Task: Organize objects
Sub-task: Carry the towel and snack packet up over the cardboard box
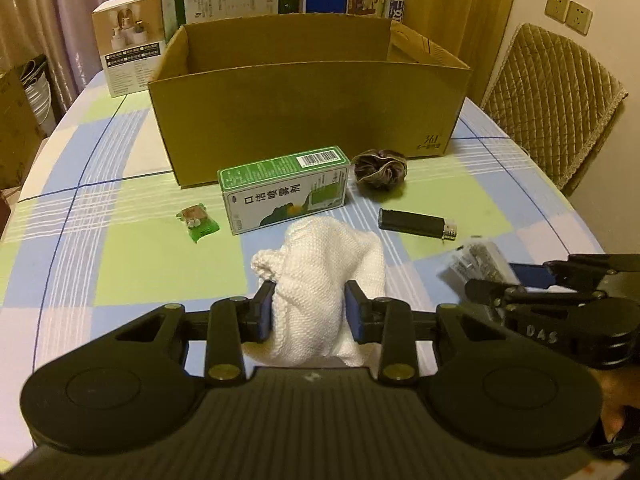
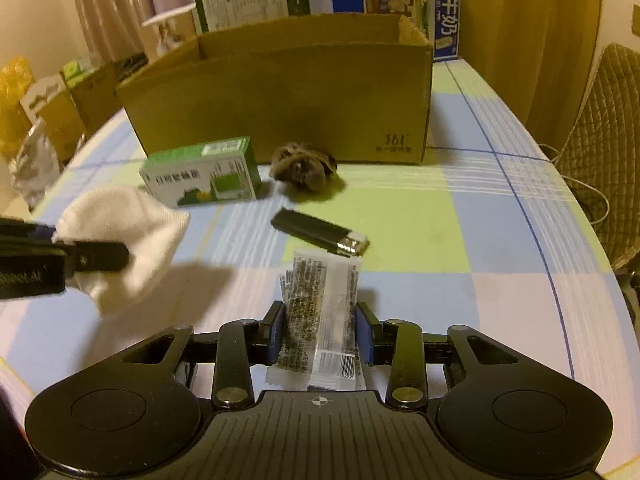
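An open brown cardboard box (image 1: 308,120) stands toward the far edge of a table covered in a blue, green and white checked cloth (image 1: 120,264), with taller printed cartons behind it. Just in front of the box lies a green and white rectangular medicine carton (image 1: 284,188), and beside that carton, close to the box's near wall, sits a dark brown fabric scrunchie (image 1: 380,172). A white knitted cloth (image 1: 324,292) is bunched up nearer the table's near edge, pinched between the two blue pads of the left gripper (image 1: 310,306). The right gripper (image 2: 322,332) is closed around a clear plastic sachet with dark printed text (image 2: 320,316). A black lighter with a silver metal end (image 2: 320,232) lies flat just beyond the sachet. A small green wrapped packet (image 1: 197,222) rests toward the table's left edge, left of the medicine carton.
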Demonstrator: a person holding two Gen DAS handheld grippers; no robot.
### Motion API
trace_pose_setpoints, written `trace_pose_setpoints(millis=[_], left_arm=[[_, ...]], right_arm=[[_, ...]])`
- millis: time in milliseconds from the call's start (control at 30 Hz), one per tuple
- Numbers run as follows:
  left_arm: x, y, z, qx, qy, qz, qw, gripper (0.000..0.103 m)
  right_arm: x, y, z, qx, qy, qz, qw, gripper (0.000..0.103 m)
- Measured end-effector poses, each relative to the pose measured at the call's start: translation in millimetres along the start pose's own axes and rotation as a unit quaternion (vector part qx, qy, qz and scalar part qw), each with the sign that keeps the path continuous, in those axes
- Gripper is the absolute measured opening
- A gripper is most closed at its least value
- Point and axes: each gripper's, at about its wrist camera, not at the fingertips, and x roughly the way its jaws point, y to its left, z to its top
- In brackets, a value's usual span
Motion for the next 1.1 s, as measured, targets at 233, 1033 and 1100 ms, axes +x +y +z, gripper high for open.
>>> trace_pose_setpoints(millis=[233, 1033, 1100], left_arm=[[-16, 1, 0, -0.029, -0.007, 0.01, 0.9995, 0.031], [-50, 26, 20, -0.03, -0.058, -0.025, 0.9976, 0.031], [-51, 30, 23, -0.032, -0.061, -0.027, 0.9973, 0.031]], right_arm=[[-17, 5, 4, -0.005, -0.007, 0.014, 1.0, 0.034], [-47, 37, 56, -0.022, -0.033, -0.011, 0.999, 0.034], [-47, 40, 61, -0.017, -0.034, -0.007, 0.999, 0.034]])
